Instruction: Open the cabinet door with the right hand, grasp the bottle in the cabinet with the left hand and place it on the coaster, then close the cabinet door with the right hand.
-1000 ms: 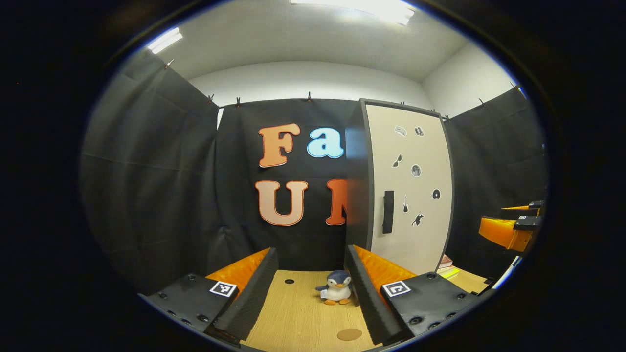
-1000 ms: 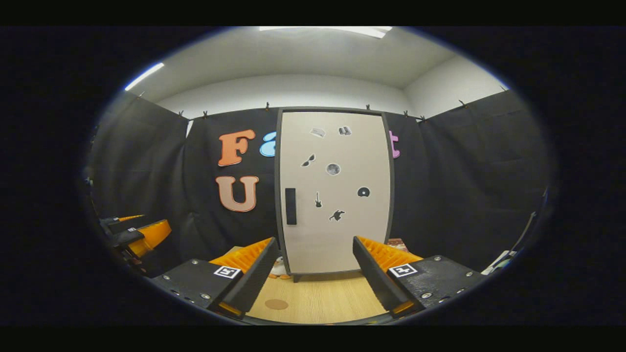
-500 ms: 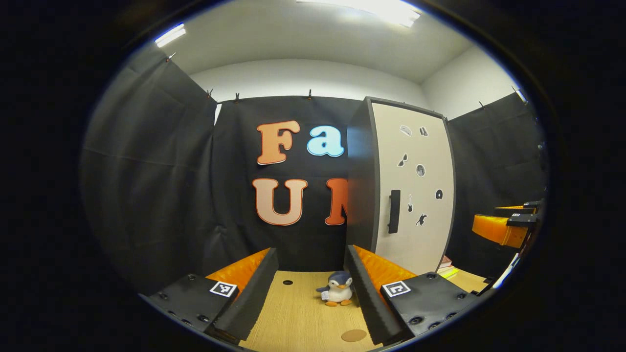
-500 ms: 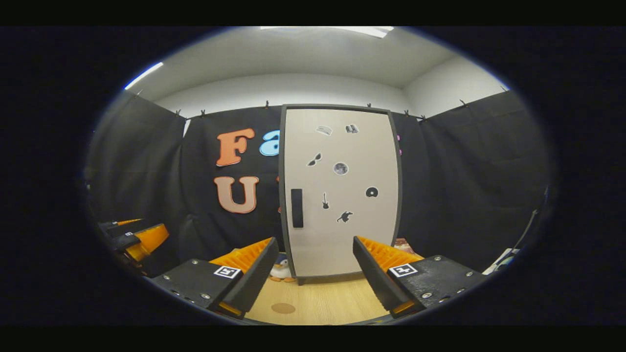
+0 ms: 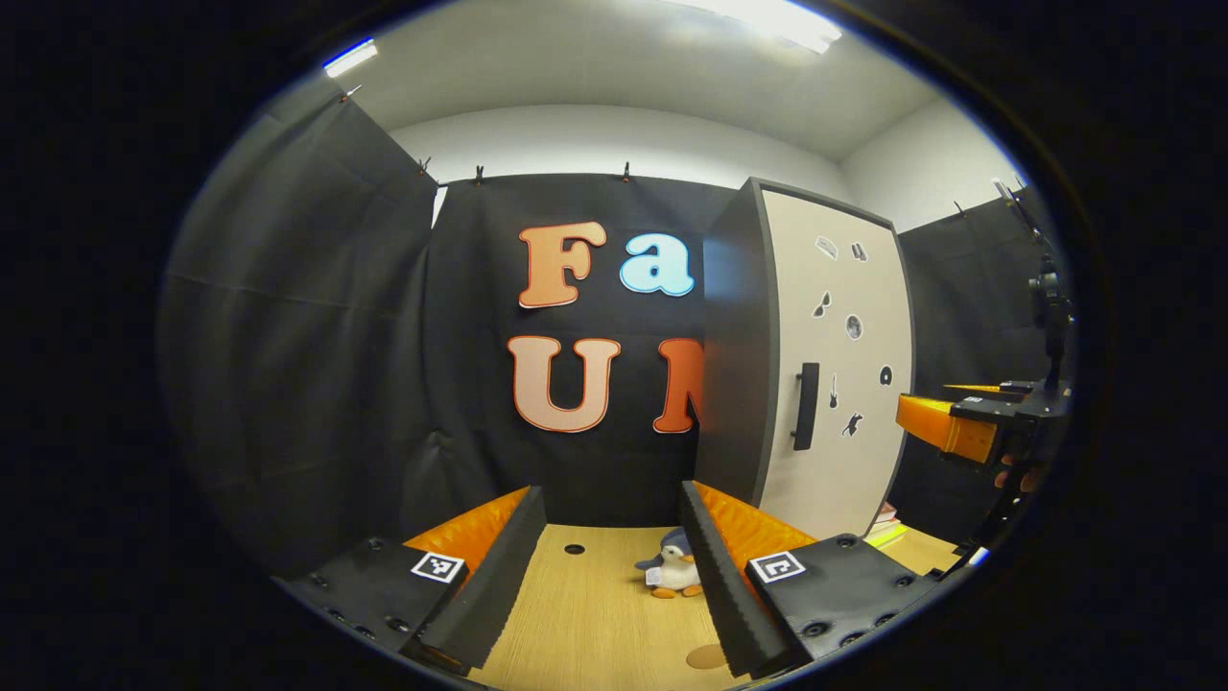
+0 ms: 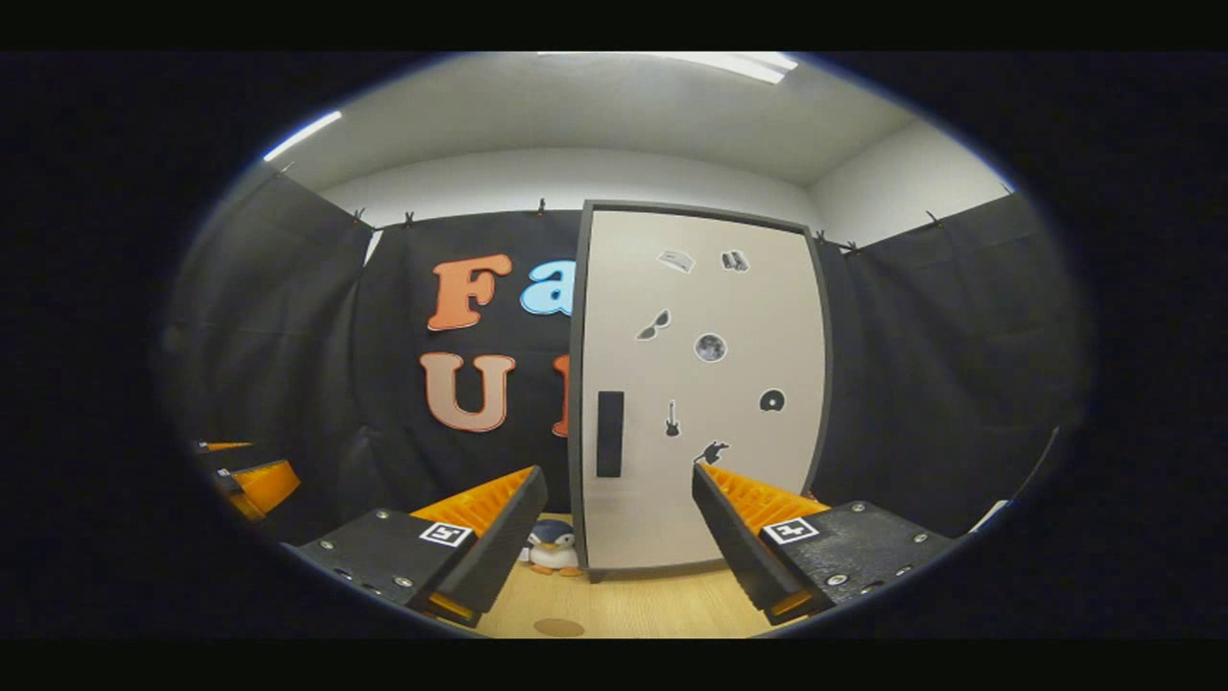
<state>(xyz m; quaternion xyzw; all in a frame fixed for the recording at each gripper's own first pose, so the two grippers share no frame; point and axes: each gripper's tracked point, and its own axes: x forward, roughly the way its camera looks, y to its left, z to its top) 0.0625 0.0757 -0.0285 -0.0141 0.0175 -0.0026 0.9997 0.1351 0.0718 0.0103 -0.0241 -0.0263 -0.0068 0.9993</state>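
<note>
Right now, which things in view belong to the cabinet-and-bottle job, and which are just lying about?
For the job:
cabinet door, shut
door handle
coaster on the table
right gripper, open
left gripper, open

Just lying about:
penguin toy
books beside the cabinet

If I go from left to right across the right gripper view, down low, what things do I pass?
Left gripper → toy penguin → cabinet door handle → guitar sticker on the cabinet door.
</note>
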